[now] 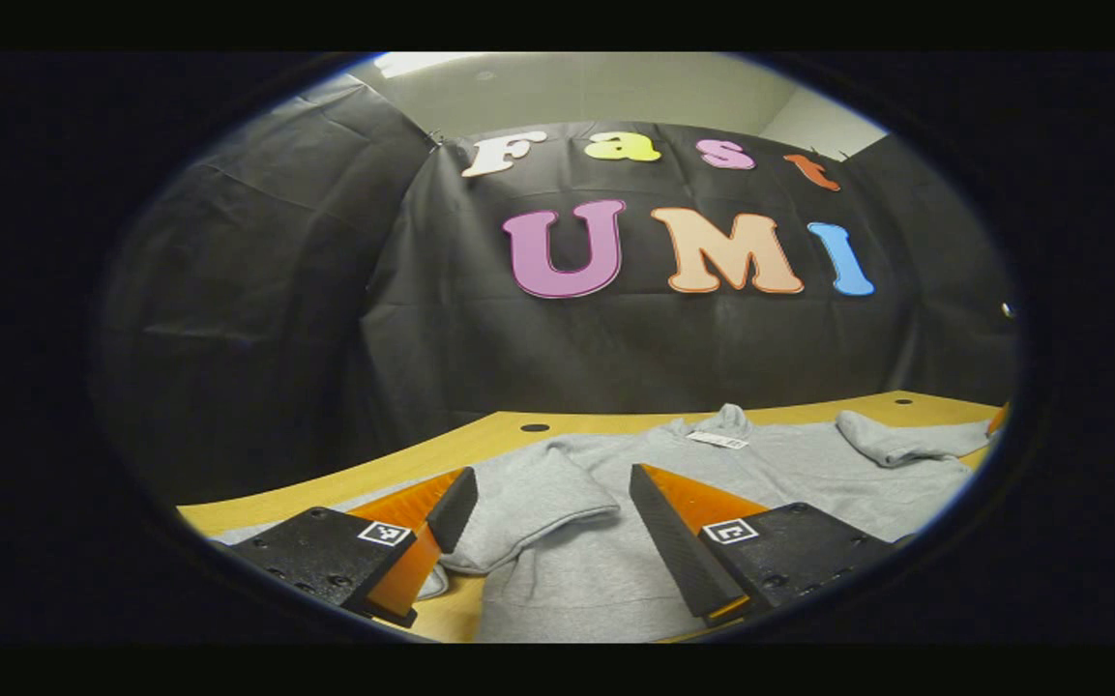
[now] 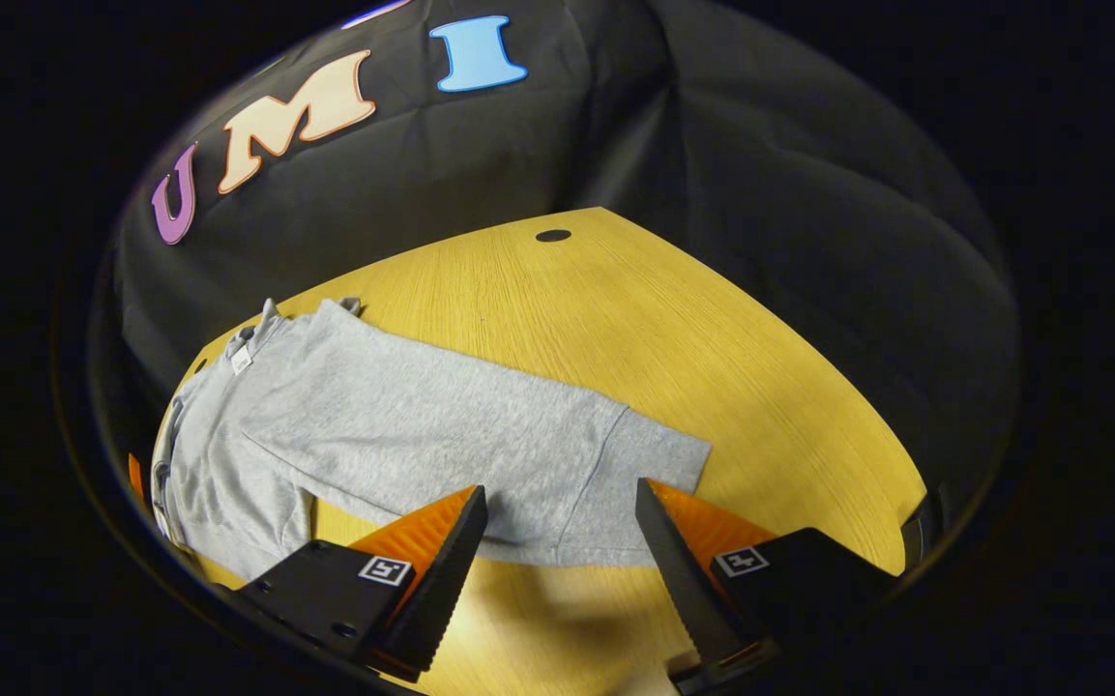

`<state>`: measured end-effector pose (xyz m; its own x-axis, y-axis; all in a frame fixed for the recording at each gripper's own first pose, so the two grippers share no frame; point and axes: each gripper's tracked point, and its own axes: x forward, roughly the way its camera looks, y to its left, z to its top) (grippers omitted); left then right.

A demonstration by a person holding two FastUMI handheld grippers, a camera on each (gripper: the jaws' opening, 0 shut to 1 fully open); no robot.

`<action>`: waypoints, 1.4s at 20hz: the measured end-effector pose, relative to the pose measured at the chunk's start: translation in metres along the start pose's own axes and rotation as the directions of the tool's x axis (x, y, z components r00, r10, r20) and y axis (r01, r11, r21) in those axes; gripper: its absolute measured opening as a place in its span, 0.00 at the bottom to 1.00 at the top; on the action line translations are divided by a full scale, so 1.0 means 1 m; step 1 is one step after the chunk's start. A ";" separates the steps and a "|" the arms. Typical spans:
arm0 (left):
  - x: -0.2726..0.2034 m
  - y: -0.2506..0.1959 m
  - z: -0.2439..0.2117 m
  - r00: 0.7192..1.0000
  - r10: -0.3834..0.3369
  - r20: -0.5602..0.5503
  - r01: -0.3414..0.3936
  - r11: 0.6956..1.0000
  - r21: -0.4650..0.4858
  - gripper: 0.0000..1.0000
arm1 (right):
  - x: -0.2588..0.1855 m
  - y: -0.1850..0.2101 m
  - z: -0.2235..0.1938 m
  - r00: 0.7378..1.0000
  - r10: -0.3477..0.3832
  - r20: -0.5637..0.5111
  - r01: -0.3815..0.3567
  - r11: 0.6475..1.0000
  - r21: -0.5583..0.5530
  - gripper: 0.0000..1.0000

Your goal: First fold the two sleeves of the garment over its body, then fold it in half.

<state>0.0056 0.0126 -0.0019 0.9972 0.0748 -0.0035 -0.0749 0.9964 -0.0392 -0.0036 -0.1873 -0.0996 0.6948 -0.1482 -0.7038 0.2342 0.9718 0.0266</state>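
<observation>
Grey knit long-sleeved garment (image 1: 615, 541) lay flat on yellow wood-grain desk (image 2: 692, 329), collar w/ white tag (image 1: 718, 440) toward desk's far edge by black cloth wall. In left gripper view: left tongs (image 1: 549, 527) held apart, nothing between fingers, low over garment nr desk's near edge; one sleeve (image 1: 538, 507) lying across gap betw. fingers, cuff end at lower left, bent over desk surface. Other sleeve (image 1: 905, 443) bunched twd far right corner of desk, partly on garment body. Round dark hole (image 1: 535, 426) in desk nr far edge.

In right gripper view: right tongs (image 2: 557, 541) also spread apart, gripping nothing, hovering just above long grey sleeve (image 2: 480, 435) stretched out over desk; cuff end (image 2: 644, 483) betw. and just beyond fingertips. Garment body (image 2: 219, 464) off to left side of desk, tag at upper left. Sleeves not yet folded over body. Another round hole (image 2: 553, 235) nr far desk edge.
</observation>
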 end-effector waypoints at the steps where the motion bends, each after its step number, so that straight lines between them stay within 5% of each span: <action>1: 0.000 0.000 0.001 1.000 0.000 0.000 0.000 1.000 0.000 0.93 | 0.001 0.000 -0.003 1.000 -0.007 -0.006 0.007 1.000 -0.020 0.97; 5: 0.001 0.000 0.000 1.000 0.000 0.000 0.000 1.000 0.000 0.93 | 0.000 0.008 -0.004 1.000 -0.029 -0.002 0.028 0.995 -0.096 0.95; 11: -0.001 0.000 0.001 1.000 0.001 0.001 -0.001 1.000 0.000 0.93 | 0.001 0.021 -0.006 1.000 0.000 0.016 0.002 0.995 -0.100 0.47; 12: -0.001 0.000 0.000 1.000 0.001 0.000 -0.001 1.000 0.000 0.93 | 0.002 0.022 -0.006 1.000 -0.004 0.012 0.005 0.996 -0.094 0.45; 13: 0.000 -0.001 0.001 1.000 0.001 0.000 -0.001 1.000 0.000 0.93 | 0.002 0.023 -0.006 1.000 0.003 0.013 -0.001 0.996 -0.093 0.31; 18: -0.001 0.000 0.000 1.000 0.001 0.001 -0.001 1.000 -0.001 0.93 | -0.002 0.028 -0.007 1.000 -0.012 0.012 0.013 0.996 -0.085 0.16; 19: -0.001 0.000 0.001 1.000 0.001 0.001 -0.001 1.000 -0.001 0.93 | 0.001 0.027 -0.008 1.000 -0.015 0.014 0.016 0.996 -0.089 0.06; 28: 0.000 0.001 0.000 1.000 0.000 0.000 0.000 1.000 -0.001 0.93 | 0.000 0.029 -0.006 1.000 -0.017 0.018 0.018 0.999 -0.032 0.06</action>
<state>0.0052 0.0131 -0.0014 0.9972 0.0753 -0.0032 -0.0754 0.9964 -0.0400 -0.0006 -0.1585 -0.1028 0.7028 -0.1680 -0.6913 0.2246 0.9744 -0.0084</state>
